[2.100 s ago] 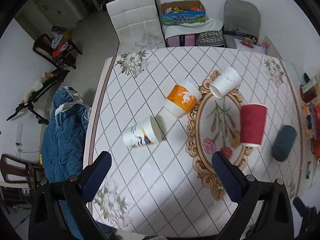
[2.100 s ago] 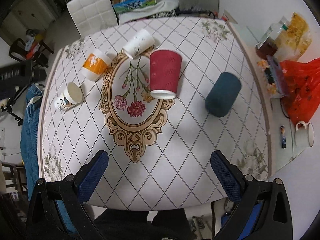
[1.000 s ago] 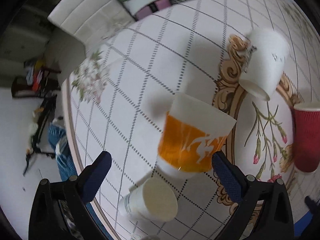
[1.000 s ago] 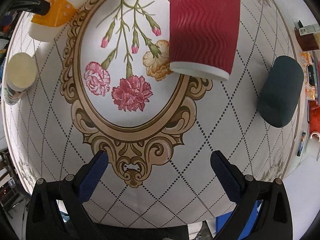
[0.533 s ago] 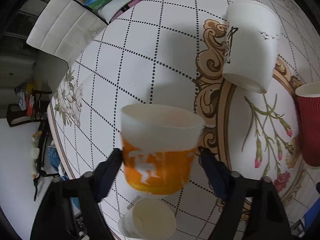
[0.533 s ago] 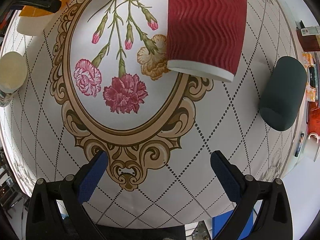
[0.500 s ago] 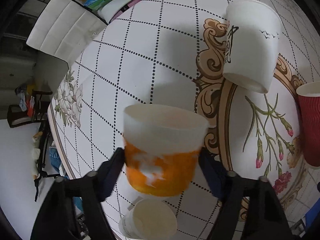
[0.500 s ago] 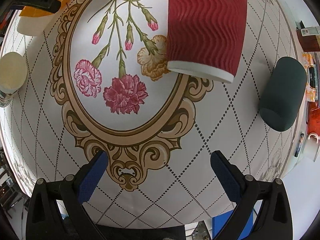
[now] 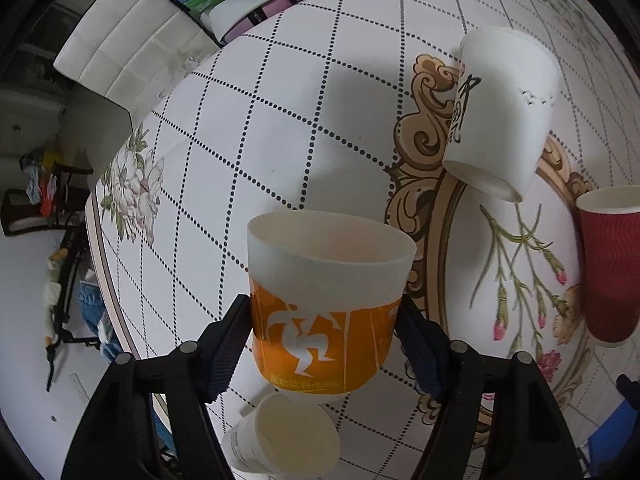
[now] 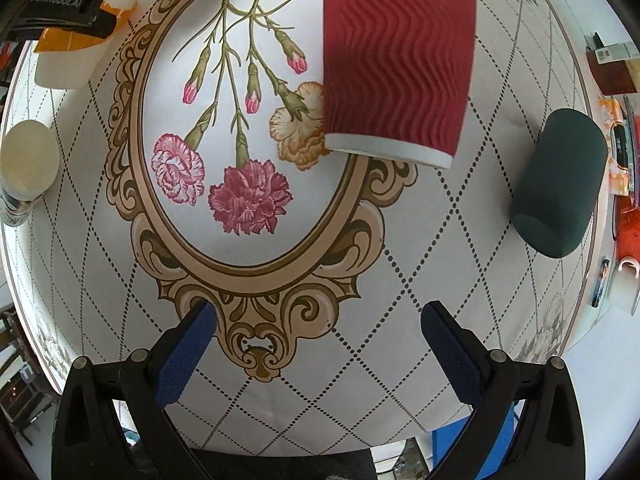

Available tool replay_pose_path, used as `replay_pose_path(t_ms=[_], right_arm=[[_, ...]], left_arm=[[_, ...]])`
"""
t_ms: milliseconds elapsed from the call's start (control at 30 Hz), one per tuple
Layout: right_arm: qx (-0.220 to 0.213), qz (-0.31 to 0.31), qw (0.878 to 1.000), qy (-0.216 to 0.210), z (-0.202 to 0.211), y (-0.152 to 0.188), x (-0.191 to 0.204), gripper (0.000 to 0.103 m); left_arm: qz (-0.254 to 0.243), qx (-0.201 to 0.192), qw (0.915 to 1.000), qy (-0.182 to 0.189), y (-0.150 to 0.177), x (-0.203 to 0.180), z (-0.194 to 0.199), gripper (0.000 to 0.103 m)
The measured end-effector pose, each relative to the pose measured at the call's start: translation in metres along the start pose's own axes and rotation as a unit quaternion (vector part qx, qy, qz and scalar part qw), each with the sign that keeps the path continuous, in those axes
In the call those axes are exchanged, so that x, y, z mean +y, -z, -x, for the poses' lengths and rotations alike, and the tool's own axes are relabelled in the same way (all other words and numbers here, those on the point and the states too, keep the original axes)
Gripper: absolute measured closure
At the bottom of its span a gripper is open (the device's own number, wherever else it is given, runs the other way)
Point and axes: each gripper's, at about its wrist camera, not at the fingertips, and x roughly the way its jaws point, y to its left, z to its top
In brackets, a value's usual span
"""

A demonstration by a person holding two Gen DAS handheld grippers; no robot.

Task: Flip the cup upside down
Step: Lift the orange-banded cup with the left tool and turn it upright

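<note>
Only left wrist view shows the left tool [image 9: 324,332] clamping orange cup [image 9: 326,304].

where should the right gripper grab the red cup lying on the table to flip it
Across the ribbed middle of the red cup, coming straight down with one finger on each long side. It lies on its side with its white rim toward the open right gripper, so the wall is the only graspable width.
</note>
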Motion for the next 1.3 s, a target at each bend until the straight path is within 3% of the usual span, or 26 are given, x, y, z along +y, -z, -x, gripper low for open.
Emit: replay_pose_path(t_ms=[433, 833, 1067, 1300], right_arm=[[-0.021, -0.026, 0.999, -0.036, 0.021, 0.031, -0.054, 0.000], [-0.031, 0.014, 0.998, -0.046, 0.040, 0.075, -0.079, 0.000], [-0.025, 0.042, 0.998, -0.043, 0.020, 0.102, -0.081, 0.000], [-0.013, 0.077, 0.996, -0.034, 0.004, 0.116, -0.085, 0.000]], left_arm=[[0.042, -0.017, 0.9984, 0.034, 0.036, -0.011, 0.060, 0.033], [0.121, 0.010, 0.9896, 0.076, 0.119, -0.033, 0.087, 0.033], [0.174, 0.055, 0.9769, 0.111, 0.178, -0.054, 0.070, 0.033], [0.231, 0.106, 0.9531, 0.165, 0.219, -0.083, 0.041, 0.033]])
